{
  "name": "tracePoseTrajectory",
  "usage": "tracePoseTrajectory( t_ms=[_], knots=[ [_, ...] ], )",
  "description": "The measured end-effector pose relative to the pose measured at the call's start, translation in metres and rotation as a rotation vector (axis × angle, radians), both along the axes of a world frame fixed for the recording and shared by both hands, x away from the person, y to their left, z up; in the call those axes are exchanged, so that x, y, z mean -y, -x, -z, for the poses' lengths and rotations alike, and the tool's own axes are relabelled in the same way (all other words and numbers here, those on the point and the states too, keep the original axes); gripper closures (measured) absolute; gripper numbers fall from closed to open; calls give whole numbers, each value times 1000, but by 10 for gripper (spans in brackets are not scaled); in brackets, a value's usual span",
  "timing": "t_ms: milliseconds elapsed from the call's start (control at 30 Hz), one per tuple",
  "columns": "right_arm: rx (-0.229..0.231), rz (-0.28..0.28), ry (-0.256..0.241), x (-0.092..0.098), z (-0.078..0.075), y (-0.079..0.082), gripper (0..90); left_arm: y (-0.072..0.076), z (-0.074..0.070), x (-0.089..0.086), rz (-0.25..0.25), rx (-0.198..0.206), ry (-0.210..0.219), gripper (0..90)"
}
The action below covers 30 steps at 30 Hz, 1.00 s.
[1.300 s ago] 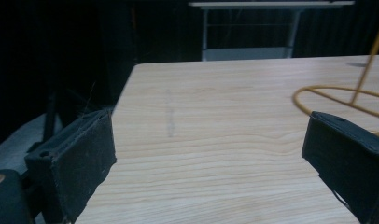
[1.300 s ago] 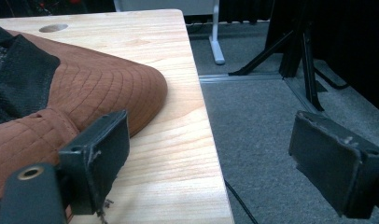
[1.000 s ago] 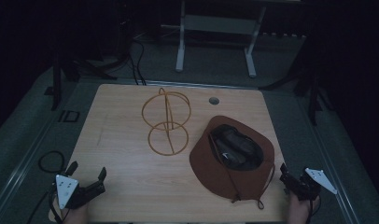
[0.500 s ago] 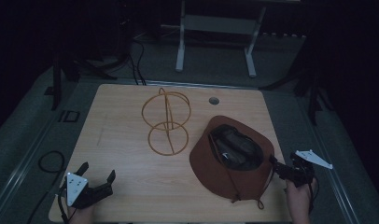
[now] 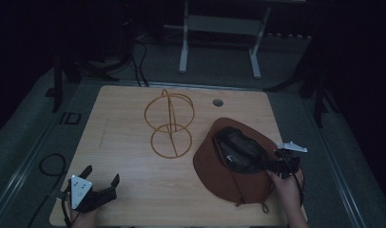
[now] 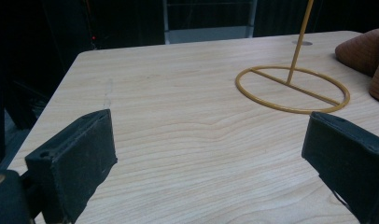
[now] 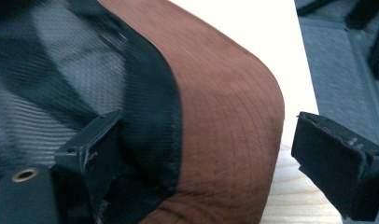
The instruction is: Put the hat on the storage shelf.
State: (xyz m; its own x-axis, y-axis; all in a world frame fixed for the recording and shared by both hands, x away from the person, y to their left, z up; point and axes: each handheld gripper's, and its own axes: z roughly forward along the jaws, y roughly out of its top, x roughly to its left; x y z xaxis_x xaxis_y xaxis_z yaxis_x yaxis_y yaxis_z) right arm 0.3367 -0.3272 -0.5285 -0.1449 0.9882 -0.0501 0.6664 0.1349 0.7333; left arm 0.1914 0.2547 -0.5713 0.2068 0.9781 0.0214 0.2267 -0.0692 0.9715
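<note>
On the right half of the table (image 5: pixel 124 142) lay the brown hat (image 5: pixel 215 166), upside down with its dark mesh lining facing up. Its right brim sat between the spread jaws of the right gripper (image 5: pixel 271 164), one jaw over the lining, the other outside the brim edge. Beside the hat stood the yellow wire stand (image 5: pixel 169 124). Near the table's front left corner, the left gripper (image 5: pixel 103 178) hovered low, jaws wide apart and holding nothing.

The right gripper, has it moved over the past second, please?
Yes. The right gripper has moved inward from beyond the table's right edge onto the hat brim; the hat lies where it was.
</note>
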Motion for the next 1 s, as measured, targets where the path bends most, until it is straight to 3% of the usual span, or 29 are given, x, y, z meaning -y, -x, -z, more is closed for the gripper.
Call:
tracePoseTrajectory(
  t_ms=[33,200,267,367,500,633,767,1000],
  knots=[
    [-10,9,8,0,3,-2,103,0,0,0,1,0,1,32],
    [-50,20,-58,4,9,-6,125,-1,1,1,3,-7,0,32],
    [-57,22,-49,4,10,-6,125,-1,1,2,4,-9,-4,32],
    [-86,9,58,-1,13,-9,165,-1,1,3,5,-10,-11,32],
    [-89,4,123,-5,15,-10,225,-1,1,2,1,-13,-11,32],
    [-65,9,175,-8,14,-8,379,-2,2,2,-4,-18,-6,32],
    [-54,6,208,-11,14,-9,455,-2,2,2,-4,-20,-6,33],
    [-25,-6,194,-8,9,-9,556,-3,2,1,-7,-23,-3,33]
  ],
)
